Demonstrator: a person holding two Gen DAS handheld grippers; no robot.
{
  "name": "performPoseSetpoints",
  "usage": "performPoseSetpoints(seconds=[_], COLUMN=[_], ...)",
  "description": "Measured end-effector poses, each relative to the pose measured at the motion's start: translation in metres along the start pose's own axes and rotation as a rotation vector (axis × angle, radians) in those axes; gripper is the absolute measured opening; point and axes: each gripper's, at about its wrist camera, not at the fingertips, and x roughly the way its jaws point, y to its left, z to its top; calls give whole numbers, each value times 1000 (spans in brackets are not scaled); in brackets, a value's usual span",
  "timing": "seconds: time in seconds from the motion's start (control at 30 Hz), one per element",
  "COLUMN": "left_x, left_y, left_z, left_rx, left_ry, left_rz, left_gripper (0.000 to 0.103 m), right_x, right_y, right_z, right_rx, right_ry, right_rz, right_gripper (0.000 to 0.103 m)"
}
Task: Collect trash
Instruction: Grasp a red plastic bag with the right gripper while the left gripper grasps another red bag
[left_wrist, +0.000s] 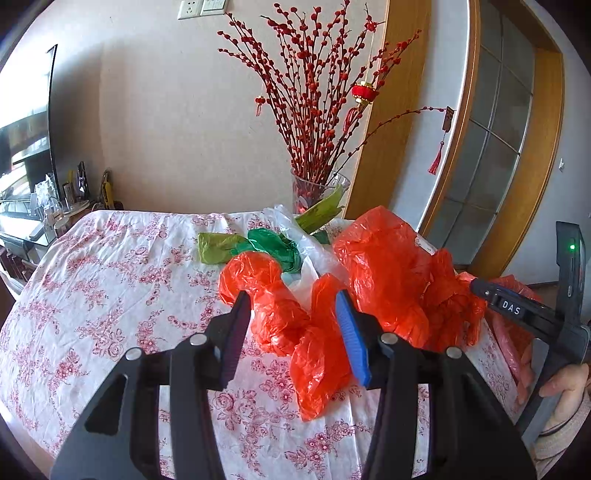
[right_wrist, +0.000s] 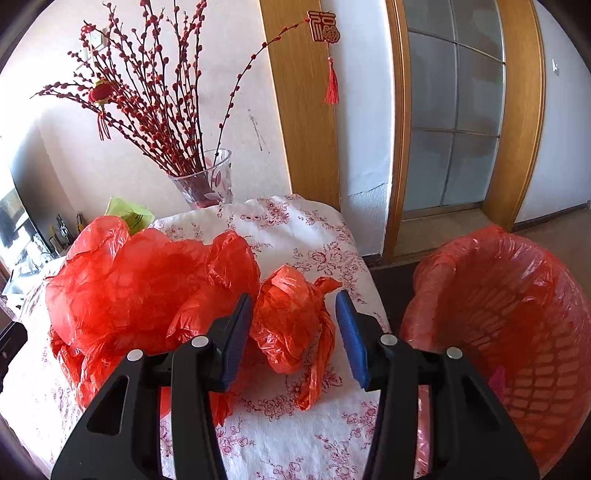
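Counter (left_wrist: 110, 280) under a floral cloth carries the whole load of crumpled plastic bags. Bin (right_wrist: 517, 332), a mesh basket lined with a red bag, stands just beside the counter's right edge, mouth open; contents mostly hidden. Large red bag (right_wrist: 147, 280) sits billowed mid-counter, loose and full of air. Behind it, in the left wrist view: a white bag (left_wrist: 295, 229), a green bag (left_wrist: 273, 245), an olive one (left_wrist: 214, 249), then a glass vase (left_wrist: 314, 192) of red branches at the far edge. Small knotted red bag (right_wrist: 291, 325) lies near the bin side, between the pads of the right tool (right_wrist: 293, 332), whose jaws stand half-wide around it, not yet pressing. Left tool (left_wrist: 293, 332) is likewise half-wide, straddling a twisted red bag (left_wrist: 280, 317); contact on the right pad cannot be told. Risks, as judged: thin film may slide out of a shallow pinch; the dangling tail may snag a neighbouring bag and drag it off the counter; a wide sweep could tip the vase; a short carry could drop the bag outside the bin.
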Motion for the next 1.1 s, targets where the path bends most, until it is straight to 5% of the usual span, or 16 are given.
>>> performPoseSetpoints(seconds=[0.1,0.17,0.33,0.7,1.1], left_x=[1,2,5,24,75], left_y=[-3,-5,-12,-37,-52], left_z=[-2,-2,-3,5,20], left_rx=[2,6,16,39,56], left_ry=[7,9,14,41,135], left_rz=[-12,-19,-32,-113,-109], left_gripper=[48,48,48,48,47], right_x=[10,13,9,-31,-62], right_y=[7,8,8,-16,-44], right_z=[-4,-8,-15,-21,-29], right_rx=[-28,-42,-65,-53,-29], right_ry=[30,43,31,-81,-114], right_rz=[-2,-1,-15,-106,-153], right_gripper=[47,34,26,25,25])
